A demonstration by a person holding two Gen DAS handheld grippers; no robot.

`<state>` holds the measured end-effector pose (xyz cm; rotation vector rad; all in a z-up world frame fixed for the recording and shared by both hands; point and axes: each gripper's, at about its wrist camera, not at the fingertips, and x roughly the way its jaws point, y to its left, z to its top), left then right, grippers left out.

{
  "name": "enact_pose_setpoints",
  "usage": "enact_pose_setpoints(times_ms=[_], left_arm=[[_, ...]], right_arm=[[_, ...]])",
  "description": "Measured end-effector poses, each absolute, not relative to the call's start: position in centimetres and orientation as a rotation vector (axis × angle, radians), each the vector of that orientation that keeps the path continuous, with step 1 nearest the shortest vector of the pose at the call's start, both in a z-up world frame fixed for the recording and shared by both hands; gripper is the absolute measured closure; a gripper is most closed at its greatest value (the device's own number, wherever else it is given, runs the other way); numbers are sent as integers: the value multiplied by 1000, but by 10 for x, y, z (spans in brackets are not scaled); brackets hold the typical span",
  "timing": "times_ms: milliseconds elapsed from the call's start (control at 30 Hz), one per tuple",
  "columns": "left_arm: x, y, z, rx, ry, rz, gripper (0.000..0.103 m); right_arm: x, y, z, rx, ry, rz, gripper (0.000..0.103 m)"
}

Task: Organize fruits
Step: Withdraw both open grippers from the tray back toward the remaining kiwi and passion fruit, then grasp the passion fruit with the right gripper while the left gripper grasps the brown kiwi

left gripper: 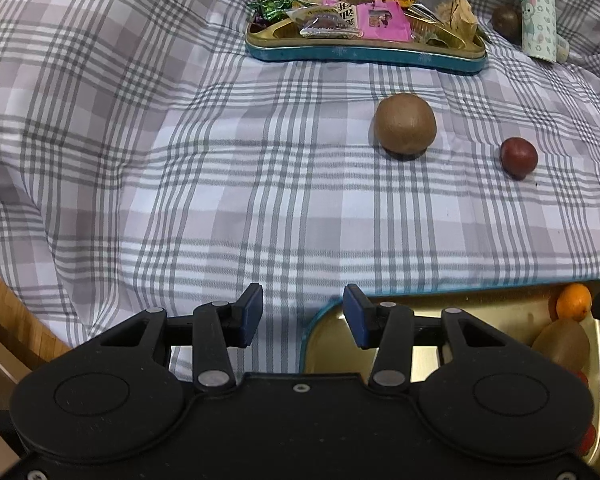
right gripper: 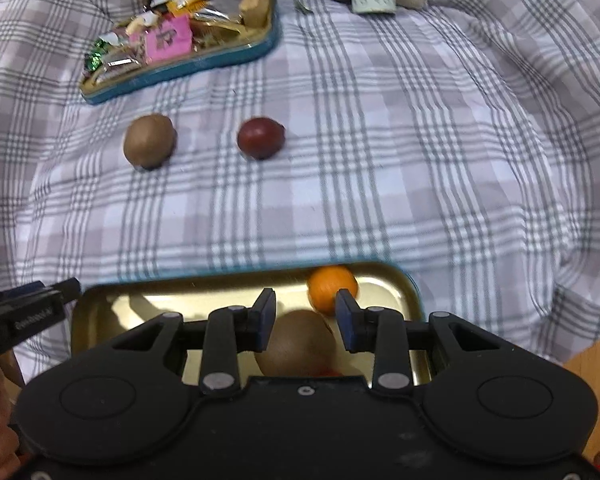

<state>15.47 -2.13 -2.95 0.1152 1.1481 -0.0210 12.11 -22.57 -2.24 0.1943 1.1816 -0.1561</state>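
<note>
Both grippers spread and empty — right gripper (right gripper: 306,316) above the near gold tin (right gripper: 414,300) holding fruit, left gripper (left gripper: 303,316) beside it — while the kiwi (left gripper: 405,126) and red fruit (left gripper: 519,157) on soft bedding could roll if nudged.

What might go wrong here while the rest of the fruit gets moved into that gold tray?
The loose kiwi and dark red fruit lie on a soft, wrinkled plaid sheet, so a nudge may roll them away. The open right gripper hovers over a kiwi and orange already in the gold tray and might knock them. Another kiwi sits half hidden behind a bottle, easily missed.
</note>
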Motion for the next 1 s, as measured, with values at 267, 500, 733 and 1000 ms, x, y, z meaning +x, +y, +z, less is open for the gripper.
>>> enact_pose_setpoints(times_ms=[267,500,733,1000], left_arm=[[174,-31,-38,123,1163,-17,49],[191,-37,-41,131,1164,-12,49],[206,-44,-44,139,1170,-17,49],[215,-47,-51,133,1159,-19,49]], right_arm=[[144,-219,-29,179,1154,-149,69],[166,-218,-38,169,1138,-149,69],[186,-222,-46,184,1129,-143,69],[200,-226,-51,211,1073,-152,63]])
